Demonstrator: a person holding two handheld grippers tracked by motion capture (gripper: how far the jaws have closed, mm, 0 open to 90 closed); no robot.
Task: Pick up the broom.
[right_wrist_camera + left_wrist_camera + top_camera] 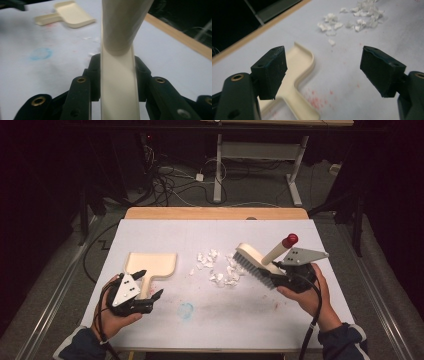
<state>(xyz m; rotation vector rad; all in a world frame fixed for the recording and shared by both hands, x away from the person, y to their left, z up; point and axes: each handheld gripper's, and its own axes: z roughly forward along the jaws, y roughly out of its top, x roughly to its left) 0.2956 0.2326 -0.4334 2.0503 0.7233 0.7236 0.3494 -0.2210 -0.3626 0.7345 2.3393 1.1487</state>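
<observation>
A blue smudge marks the white tabletop; cables sprawl around desk legs on the far floor.
</observation>
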